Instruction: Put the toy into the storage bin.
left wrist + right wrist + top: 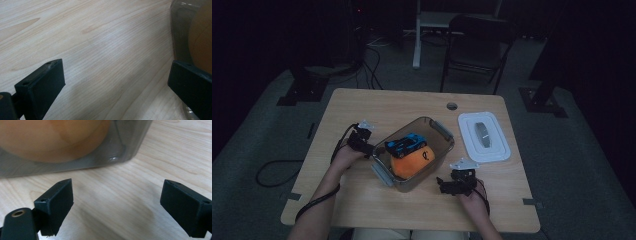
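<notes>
Table: I'm looking down on a light wooden table [362, 107], dim room around it, a folding chair [477, 42] beyond the far edge.
Container: a clear plastic container [439, 131] sits mid-table, turned at an angle, grey latches at both short ends.
Contents: a blue and black toy car [406, 144] lies inside toward the far-left side, and an orange plush [412, 161] fills the near half, pressing close to the wall.
Writing: there's a dark mark on the plush's upper side, too small for me to read; I make out no brand or label anywhere else.
Lid: the white lid [483, 136] lies flat on the table to the right of the container, apart from it, grey handle strip along its middle.
Left gripper: my left gripper [362, 142] is at the container's left end, just beside the wall. In the left gripper view its jaws stand wide apart with bare wood between them; the right jaw overlaps the container's corner [181, 37], and I can't tell whether it touches.
Right gripper: my right gripper [454, 184] sits low at the near-right corner of the container. In the right gripper view the jaws are spread wide, nothing between them, wood grain below, the container wall [130, 147] and orange plush [55, 137] just ahead.
Hands: one hand [344, 159] behind each gripper, forearms coming in from the near edge.
</notes>
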`<state>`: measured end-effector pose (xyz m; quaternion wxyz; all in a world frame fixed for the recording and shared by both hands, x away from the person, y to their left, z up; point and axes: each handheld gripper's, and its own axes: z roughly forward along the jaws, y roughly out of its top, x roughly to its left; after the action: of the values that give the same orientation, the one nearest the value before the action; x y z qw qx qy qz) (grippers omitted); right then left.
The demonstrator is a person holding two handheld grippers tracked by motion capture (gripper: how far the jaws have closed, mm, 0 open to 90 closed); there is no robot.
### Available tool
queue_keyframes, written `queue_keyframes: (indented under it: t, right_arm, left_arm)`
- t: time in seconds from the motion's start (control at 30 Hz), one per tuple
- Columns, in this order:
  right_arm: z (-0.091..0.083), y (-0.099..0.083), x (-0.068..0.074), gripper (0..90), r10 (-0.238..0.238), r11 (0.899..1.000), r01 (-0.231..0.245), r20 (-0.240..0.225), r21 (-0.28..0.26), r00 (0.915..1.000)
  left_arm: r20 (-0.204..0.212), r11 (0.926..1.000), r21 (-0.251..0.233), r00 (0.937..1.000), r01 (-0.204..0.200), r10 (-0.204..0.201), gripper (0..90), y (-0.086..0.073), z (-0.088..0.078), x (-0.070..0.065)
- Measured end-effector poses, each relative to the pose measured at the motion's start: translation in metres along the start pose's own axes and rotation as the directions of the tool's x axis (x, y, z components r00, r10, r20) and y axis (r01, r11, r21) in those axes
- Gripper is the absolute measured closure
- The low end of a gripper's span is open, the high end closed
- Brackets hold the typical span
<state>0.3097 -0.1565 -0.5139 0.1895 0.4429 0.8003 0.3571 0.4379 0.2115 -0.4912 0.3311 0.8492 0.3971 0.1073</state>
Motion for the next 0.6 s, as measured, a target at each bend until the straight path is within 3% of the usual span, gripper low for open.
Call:
queue_keyframes:
  t: [0.23,0.43,0.6]
  right_arm:
    - [-0.001,0.0,-0.008,13.5,0.017,1.0,-0.017,0.02,-0.006,0.9997]
    - [-0.003,0.002,-0.013,13.5,0.044,0.999,-0.042,0.041,-0.032,0.9982]
    - [-0.005,0.004,-0.015,13.5,0.038,0.998,-0.036,0.046,-0.042,0.9982]
  left_arm:
    - [0.011,0.9999,0.004,0.9999,-0.013,0.013,1.6,-0.008,-0.005,-0.015]
    - [0.017,0.9989,0.008,0.9988,-0.047,0.046,1.6,-0.014,-0.01,-0.032]
    - [0.02,0.9973,-0.002,0.9971,-0.073,0.073,1.6,-0.02,-0.014,-0.049]
